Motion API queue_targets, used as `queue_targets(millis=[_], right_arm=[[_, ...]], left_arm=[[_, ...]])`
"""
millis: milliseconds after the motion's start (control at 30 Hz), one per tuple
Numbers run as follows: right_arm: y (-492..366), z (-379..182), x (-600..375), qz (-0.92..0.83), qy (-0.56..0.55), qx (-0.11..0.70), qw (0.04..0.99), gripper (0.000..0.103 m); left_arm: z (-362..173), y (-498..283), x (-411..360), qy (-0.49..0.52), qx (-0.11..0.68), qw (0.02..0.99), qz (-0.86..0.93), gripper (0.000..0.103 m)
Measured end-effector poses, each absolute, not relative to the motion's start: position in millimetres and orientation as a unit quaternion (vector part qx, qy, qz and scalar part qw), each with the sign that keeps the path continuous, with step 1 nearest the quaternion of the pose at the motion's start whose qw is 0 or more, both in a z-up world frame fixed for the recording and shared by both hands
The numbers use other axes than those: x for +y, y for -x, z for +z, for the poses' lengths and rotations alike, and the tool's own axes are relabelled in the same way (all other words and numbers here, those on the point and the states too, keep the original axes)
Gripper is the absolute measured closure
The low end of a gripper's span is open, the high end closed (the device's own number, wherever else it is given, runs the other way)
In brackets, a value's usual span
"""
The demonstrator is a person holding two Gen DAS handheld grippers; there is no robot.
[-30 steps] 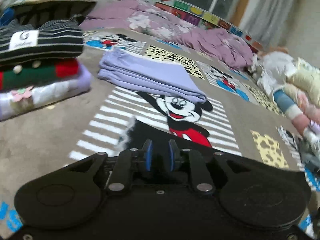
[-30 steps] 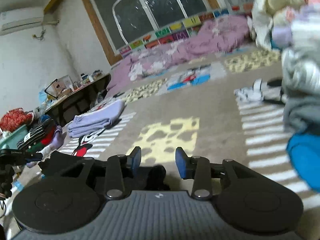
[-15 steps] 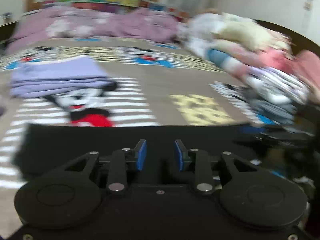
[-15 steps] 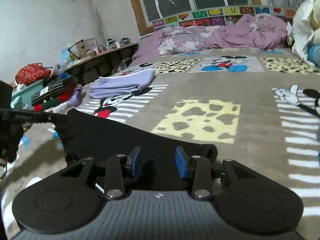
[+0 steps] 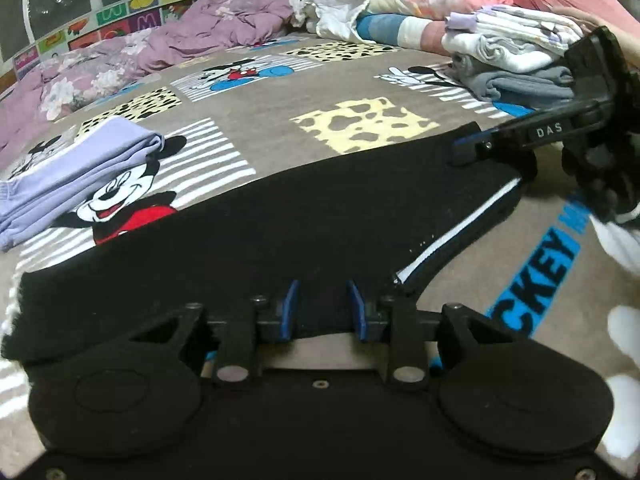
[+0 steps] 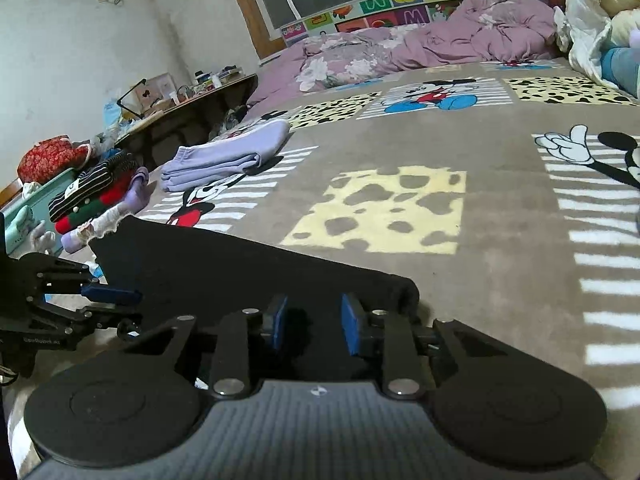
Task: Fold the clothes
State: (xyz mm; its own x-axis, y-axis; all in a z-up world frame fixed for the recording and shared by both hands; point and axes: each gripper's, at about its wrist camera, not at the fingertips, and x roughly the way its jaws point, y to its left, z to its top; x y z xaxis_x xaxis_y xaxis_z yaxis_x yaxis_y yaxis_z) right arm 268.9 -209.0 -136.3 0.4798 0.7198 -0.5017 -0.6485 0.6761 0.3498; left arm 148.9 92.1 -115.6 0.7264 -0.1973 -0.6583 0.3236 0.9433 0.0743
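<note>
A black garment [image 5: 280,216] with a white stripe lies flat on the Mickey Mouse blanket [image 5: 248,120]; it also shows in the right wrist view [image 6: 224,272]. My left gripper [image 5: 323,308] is open, its blue pads over the garment's near edge. My right gripper [image 6: 312,324] is open over the garment's other end; it shows in the left wrist view [image 5: 476,146] at that corner. The left gripper shows in the right wrist view [image 6: 108,300] at the far left.
Folded lilac trousers [image 5: 76,172] lie on the blanket, also in the right wrist view [image 6: 228,156]. A stack of folded clothes [image 6: 92,196] stands at the left. A heap of unfolded clothes [image 5: 500,40] is at the right. A purple quilt [image 6: 420,44] lies at the back.
The left gripper opened and swung right to face along the garment. The black garment now lies spread flat between both grippers. The right gripper turned left toward the garment.
</note>
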Motion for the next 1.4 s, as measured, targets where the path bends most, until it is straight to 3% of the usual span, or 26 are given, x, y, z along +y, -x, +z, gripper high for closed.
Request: queue_targets(millis=[100, 300, 367, 567, 767, 1067, 1267, 1400], right_arm=[[-265, -134, -208, 0.397, -0.047, 0.31, 0.862, 0.073], [-249, -120, -223, 0.383, -0.076, 0.266, 0.881, 0.063], [-246, -116, -234, 0.372, -0.106, 0.26, 0.885, 0.063], [-230, -118, -253, 0.346, -0.152, 0.274, 0.884, 0.062], [-217, -130, -264, 0.322, -0.238, 0.31, 0.862, 0.049], [-230, -144, -248, 0.296, -0.214, 0.328, 0.871, 0.049], [-241, -151, -247, 0.291, -0.223, 0.344, 0.865, 0.05], [-245, -153, -248, 0.295, -0.232, 0.351, 0.858, 0.049]], left_arm=[[-107, -139, 105, -0.053, 0.346, 0.927, -0.136, 0.074], [-85, -111, 145, 0.06, 0.336, 0.936, -0.087, 0.07], [-80, -101, 167, 0.123, 0.324, 0.936, -0.059, 0.052], [-93, -85, 236, 0.376, 0.285, 0.88, 0.053, 0.05], [-121, -81, 266, 0.517, 0.236, 0.819, 0.081, 0.049], [-131, -93, 280, 0.547, 0.216, 0.802, 0.107, 0.05], [-139, -103, 285, 0.531, 0.209, 0.81, 0.131, 0.068], [-142, -107, 286, 0.523, 0.204, 0.817, 0.133, 0.068]])
